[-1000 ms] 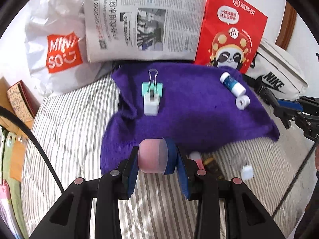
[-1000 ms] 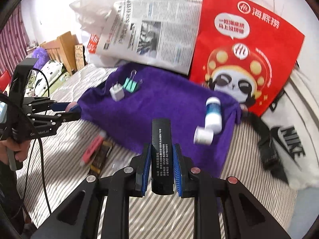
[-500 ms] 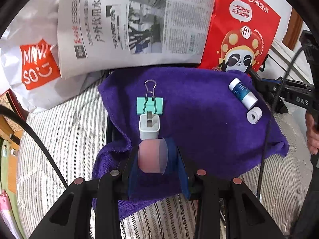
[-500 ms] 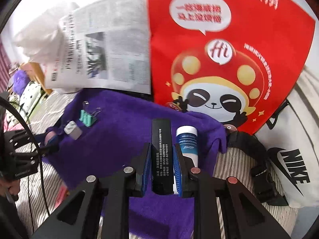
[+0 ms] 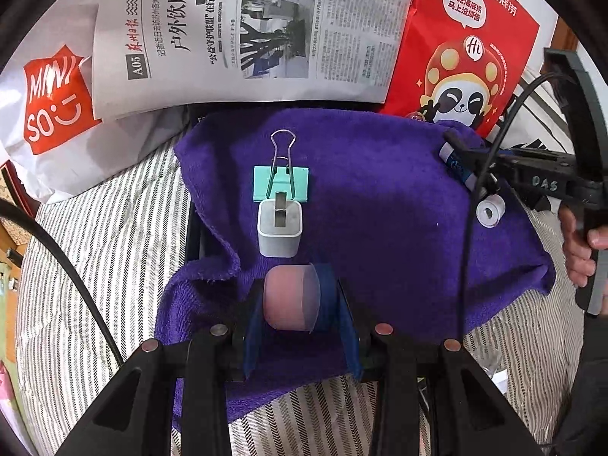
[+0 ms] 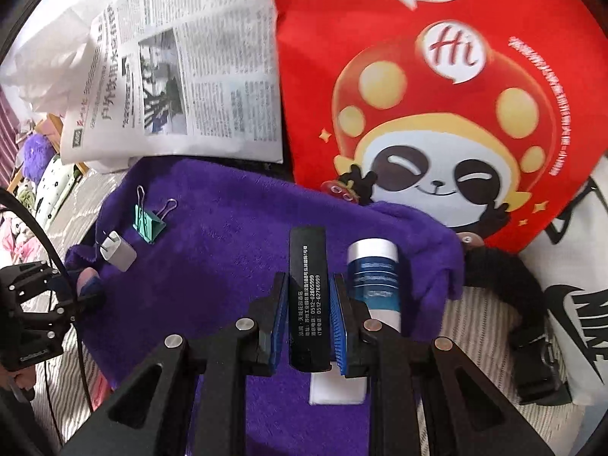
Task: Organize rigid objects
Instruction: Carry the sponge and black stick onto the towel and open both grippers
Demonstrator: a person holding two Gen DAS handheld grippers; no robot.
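While clamped between blue pads (image 5: 254, 336), pink cylindrical object (image 5: 290, 298) held in left gripper (image 5: 300, 332), above near edge of purple towel (image 5: 380, 209). Just beyond it on towel: white plug adapter (image 5: 280, 228), prongs up, touching mint binder clip (image 5: 281, 188) behind. Farther right on towel: small white cap (image 5: 490, 211), beside blue-labelled bottle (image 5: 456, 161), partly hidden by right gripper (image 5: 454, 142) entering from right edge, with person's hand (image 5: 577, 243) on its handle.

Right gripper (image 6: 307, 317) closed on black flat box with white print (image 6: 307, 296), upright between blue pads (image 6: 278, 319), over towel's (image 6: 228, 235) right part. Same bottle (image 6: 374, 277) lying just right of fingers, white base near camera. Adapter (image 6: 117, 254) and clip (image 6: 148, 224) at towel's far left; left gripper (image 6: 81, 285) with pink object (image 6: 86, 277) at left edge.

Behind towel: newspaper (image 5: 258, 26), red panda bag (image 6: 437, 95), white MINISO bag (image 5: 53, 98), white bag with black logo (image 6: 581, 304). Beneath: striped bedding (image 5: 106, 250).
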